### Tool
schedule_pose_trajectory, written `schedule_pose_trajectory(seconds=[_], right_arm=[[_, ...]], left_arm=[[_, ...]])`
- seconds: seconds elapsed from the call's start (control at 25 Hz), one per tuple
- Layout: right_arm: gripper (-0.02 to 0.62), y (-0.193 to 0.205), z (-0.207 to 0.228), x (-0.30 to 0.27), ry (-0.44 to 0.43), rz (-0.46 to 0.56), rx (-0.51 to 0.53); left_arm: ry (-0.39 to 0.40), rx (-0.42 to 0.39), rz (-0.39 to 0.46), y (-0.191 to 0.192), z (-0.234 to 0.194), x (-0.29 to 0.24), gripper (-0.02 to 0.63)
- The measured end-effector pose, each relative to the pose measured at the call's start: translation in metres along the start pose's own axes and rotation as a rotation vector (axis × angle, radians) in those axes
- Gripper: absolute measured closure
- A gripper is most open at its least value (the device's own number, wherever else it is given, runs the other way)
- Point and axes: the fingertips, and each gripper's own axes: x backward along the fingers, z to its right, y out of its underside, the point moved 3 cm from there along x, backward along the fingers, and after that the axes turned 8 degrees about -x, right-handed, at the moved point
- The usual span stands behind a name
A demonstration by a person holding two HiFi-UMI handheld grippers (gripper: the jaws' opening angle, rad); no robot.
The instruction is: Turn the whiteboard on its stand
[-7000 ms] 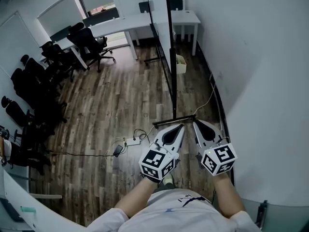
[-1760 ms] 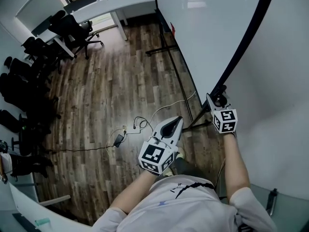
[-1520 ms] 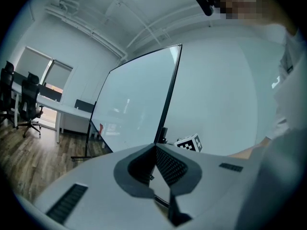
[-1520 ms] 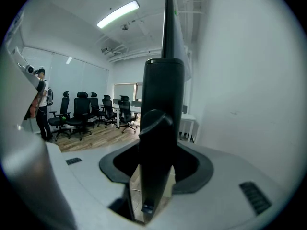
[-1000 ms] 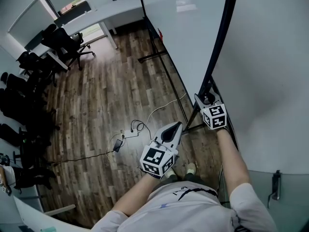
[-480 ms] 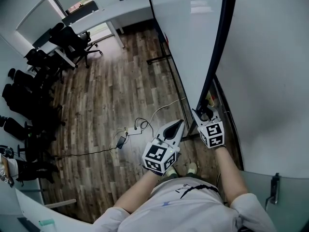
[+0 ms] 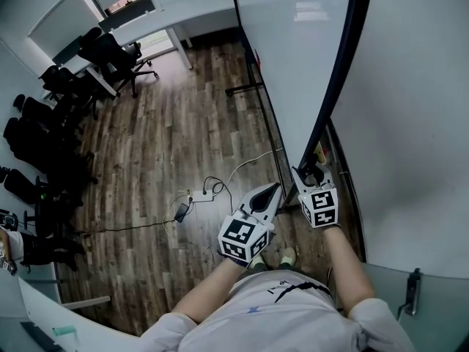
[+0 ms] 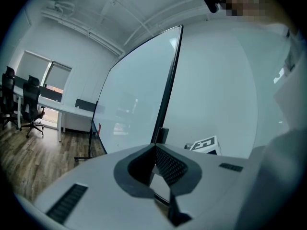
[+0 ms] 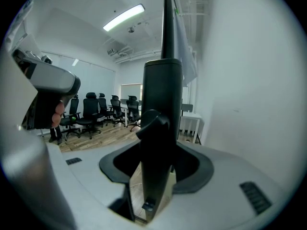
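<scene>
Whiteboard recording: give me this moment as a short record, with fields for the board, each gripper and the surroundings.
Board: whiteboard upright on its stand, white face toward the open floor
Right gripper: jaws closed on the whiteboard frame, low on its near edge
Left gripper: jaws together, nothing between them, apart from the board
Surroundings: office chairs, desk, cables on the wood floor

Wood-plank floor, black office chairs beside long white desks, white wall
</scene>
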Motion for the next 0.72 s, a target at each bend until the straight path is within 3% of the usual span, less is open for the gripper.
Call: schedule_pose_trajectory(seconds=[0.48, 0.56, 0.6, 0.72], right_arm=[[0.407, 0.007, 0.002, 0.026, 0.065, -0.073, -0.058], [0.436, 0.007, 0.001, 0.036, 0.062, -0.073, -0.084], [0.492, 0.005, -0.001, 0.042, 0.055, -0.065, -0.098], [0.528, -0.003, -0.013, 0.054, 0.016, -0.04, -0.131]], left_arm=[[-0.001, -0.01, -0.009, 0.002, 0.003, 0.001, 0.594], [-0.002, -0.013, -0.015, 0.003, 0.003, 0.002, 0.594], [-0.003, -0.014, -0.018, 0.003, 0.003, 0.002, 0.594], [-0.004, -0.015, -0.024, 0.003, 0.004, 0.005, 0.594]])
